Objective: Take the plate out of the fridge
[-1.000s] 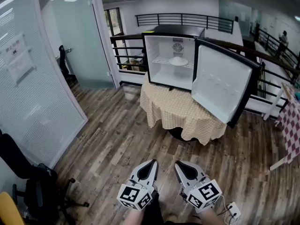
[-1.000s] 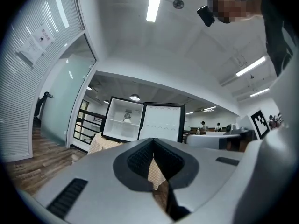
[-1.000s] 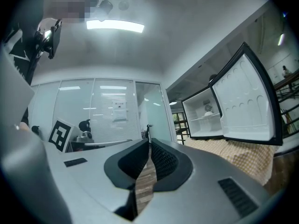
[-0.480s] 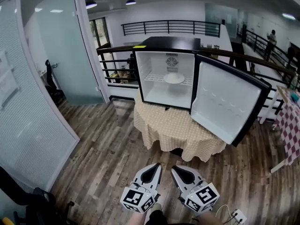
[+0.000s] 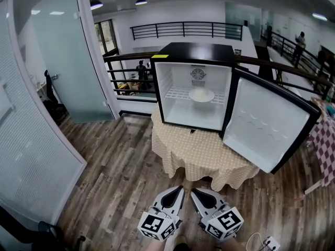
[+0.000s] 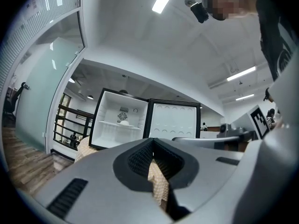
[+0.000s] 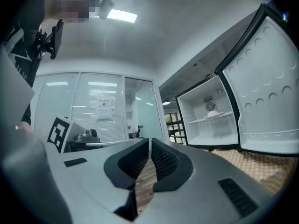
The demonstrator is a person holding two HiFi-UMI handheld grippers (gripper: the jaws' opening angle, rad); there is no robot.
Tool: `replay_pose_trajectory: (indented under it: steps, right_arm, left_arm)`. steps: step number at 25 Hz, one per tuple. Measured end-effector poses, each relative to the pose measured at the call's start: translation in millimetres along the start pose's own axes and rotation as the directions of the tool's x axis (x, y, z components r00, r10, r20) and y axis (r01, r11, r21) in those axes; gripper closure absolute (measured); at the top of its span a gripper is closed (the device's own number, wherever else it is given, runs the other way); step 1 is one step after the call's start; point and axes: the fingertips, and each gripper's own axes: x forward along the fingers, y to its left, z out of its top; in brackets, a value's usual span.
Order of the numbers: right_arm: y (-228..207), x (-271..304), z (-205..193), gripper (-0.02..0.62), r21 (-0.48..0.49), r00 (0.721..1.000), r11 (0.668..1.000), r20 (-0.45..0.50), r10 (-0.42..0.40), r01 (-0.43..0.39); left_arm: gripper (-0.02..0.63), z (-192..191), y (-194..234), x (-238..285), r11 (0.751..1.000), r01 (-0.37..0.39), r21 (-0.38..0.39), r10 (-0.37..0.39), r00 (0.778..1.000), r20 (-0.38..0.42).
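A wood-plank floor point(image 5: 115, 177) runs through an open office. A frosted glass partition point(image 5: 36, 119) stands along the left, and a black railing point(image 5: 186, 29) rings the far side under a white ceiling. One round table point(image 5: 207, 153) stands mid-floor, draped in a tan checked cloth point(image 5: 172, 161) that hangs over its rim. One black fridge point(image 5: 194, 51) sits on the table's far half. Its single door point(image 5: 269, 122) is swung wide, out past the table's right edge, baring a white interior. Inside there is one wire shelf point(image 5: 180, 94). One white plate point(image 5: 202, 94) lies flat on it, near the shelf's middle and below the round fan grille. Two people show far off: one person point(image 5: 141, 68) beyond the rail left of the fridge, and a second person point(image 5: 300, 38) at the far right. Two grippers hang low over the floor, short of the table's near edge and well apart from the plate. The left gripper point(image 5: 180, 189) and the right gripper point(image 5: 192, 191) sit side by side, each carrying one marker cube point(image 5: 157, 225) and each aimed towards the fridge. Both are clenched, jaws pressed together at the tips, and neither is grasping anything.
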Motion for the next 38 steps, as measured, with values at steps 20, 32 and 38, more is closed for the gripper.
replay_pose_trajectory:
  steps: [20, 32, 38]
  right_arm:
    - [-9, 97, -21, 0.555, 0.013, 0.999, 1.0, -0.037, -0.015, 0.015]
    - [-54, 162, -10, 0.555, -0.022, 0.999, 0.999, -0.016, -0.03, 0.03]
    - [-88, 188, -4, 0.555, -0.012, 0.998, 0.998, -0.018, -0.061, 0.061]
  left_arm:
    - [0.597, -11, 90, 24, 0.998, 0.016, -0.053, -0.017, 1.0, -0.008]
    - [0.597, -4, 149, 79, 0.998, 0.013, -0.066, -0.012, 1.0, 0.005]
    - [0.598, -1, 168, 118, 0.997, 0.039, -0.073, -0.04, 0.999, -0.004]
